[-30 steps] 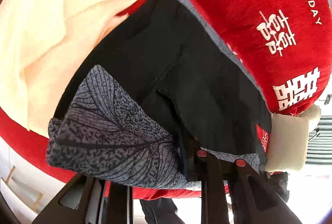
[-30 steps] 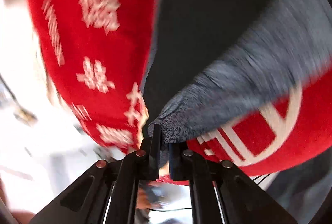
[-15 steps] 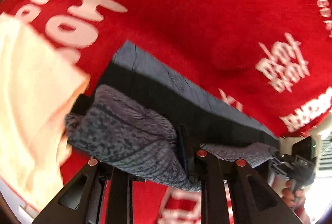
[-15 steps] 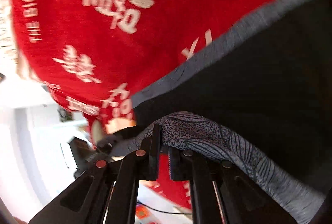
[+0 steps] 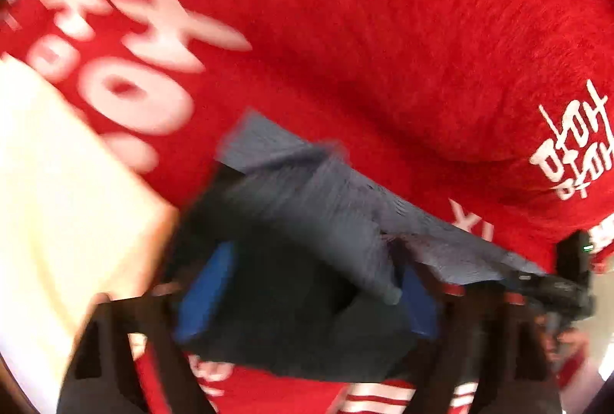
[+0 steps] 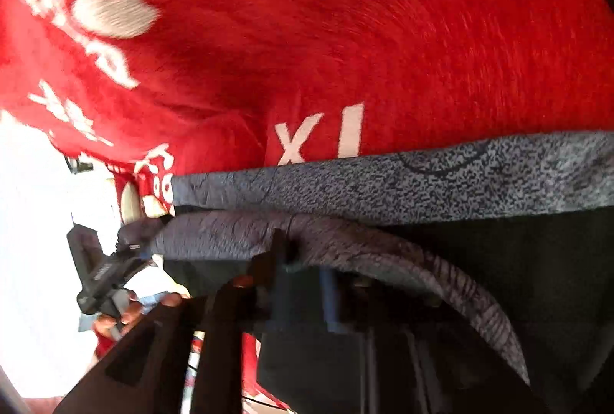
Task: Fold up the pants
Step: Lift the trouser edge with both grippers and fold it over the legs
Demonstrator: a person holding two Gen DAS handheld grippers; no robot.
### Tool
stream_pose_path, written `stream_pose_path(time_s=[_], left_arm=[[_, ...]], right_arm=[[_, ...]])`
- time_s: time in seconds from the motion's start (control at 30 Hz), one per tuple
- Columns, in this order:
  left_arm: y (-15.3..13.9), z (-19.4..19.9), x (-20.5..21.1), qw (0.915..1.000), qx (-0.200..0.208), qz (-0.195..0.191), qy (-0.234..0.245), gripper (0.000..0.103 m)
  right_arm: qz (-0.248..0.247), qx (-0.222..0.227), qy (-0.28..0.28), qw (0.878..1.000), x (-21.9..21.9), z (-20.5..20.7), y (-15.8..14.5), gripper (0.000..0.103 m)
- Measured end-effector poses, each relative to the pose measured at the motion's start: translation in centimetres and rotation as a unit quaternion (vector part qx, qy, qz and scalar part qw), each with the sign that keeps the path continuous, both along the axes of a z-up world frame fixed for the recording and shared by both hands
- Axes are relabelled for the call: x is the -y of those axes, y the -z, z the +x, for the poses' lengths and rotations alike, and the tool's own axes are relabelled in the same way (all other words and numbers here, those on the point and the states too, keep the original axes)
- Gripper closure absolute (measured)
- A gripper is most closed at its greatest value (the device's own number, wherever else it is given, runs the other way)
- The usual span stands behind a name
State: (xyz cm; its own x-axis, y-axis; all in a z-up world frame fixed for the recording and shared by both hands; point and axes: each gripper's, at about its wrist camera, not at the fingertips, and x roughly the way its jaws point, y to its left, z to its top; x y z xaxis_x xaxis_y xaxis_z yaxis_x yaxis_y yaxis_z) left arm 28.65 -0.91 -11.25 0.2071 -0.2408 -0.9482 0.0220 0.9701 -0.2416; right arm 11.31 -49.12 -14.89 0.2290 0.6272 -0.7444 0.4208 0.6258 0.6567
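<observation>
Pants (image 5: 307,260) folded on red blanket (image 5: 383,68), cream cloth (image 5: 57,203) beside

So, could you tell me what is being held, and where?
Nothing: both jaws have just been opening. The pants lie between the pads of the left gripper and over the fingertips of the right gripper.

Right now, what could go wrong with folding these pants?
The left gripper has just opened wide, and the pants lie loosely bunched between its pads, so the fold may land crooked. The right gripper has been opening with the hem across it; cloth could snag. The cream cloth alongside might get dragged.
</observation>
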Motion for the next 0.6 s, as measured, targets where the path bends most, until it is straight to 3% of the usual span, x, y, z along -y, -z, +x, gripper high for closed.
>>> stream_pose_path(time_s=[0.07, 0.1, 0.27, 0.37, 0.43, 0.47, 0.5, 0.6], left_arm=[[-0.6, -0.5, -0.1, 0.9998, -0.004, 0.018, 0.010, 0.016], [-0.8, -0.8, 0.4, 0.9991, -0.002, 0.036, 0.023, 0.016], [0.8, -1.4, 4.9, 0.9942, 0.005, 0.054, 0.092, 0.016], [3.3, -1.4, 7.7, 0.9901, 0.009, 0.093, 0.106, 0.016], [5.3, -1.2, 8.8, 0.9853, -0.002, 0.135, 0.104, 0.016], [5.2, -1.3, 9.6, 0.9829, 0.005, 0.148, 0.109, 0.016], [4.8, -1.6, 10.2, 0.9788, 0.011, 0.163, 0.124, 0.016], [3.1, -3.1, 11.3, 0.9767, 0.015, 0.155, 0.148, 0.016]], right_arm=[[-0.012, 0.014, -0.002, 1.000, -0.1, 0.0, -1.6, 0.046], [-0.020, 0.021, 0.000, 1.000, -0.2, -0.1, -2.6, 0.044], [-0.044, 0.055, -0.028, 0.997, -2.3, -1.6, -7.0, 0.048], [-0.074, 0.024, -0.065, 0.995, -3.3, -2.5, -5.8, 0.049], [-0.128, -0.016, -0.073, 0.989, -2.9, -2.8, -3.6, 0.049], [-0.139, -0.023, -0.067, 0.988, -2.3, -3.0, -3.0, 0.061], [-0.130, -0.020, -0.050, 0.990, -1.4, -3.2, -2.9, 0.063], [-0.104, 0.009, 0.007, 0.994, 0.9, -4.6, -5.2, 0.056]])
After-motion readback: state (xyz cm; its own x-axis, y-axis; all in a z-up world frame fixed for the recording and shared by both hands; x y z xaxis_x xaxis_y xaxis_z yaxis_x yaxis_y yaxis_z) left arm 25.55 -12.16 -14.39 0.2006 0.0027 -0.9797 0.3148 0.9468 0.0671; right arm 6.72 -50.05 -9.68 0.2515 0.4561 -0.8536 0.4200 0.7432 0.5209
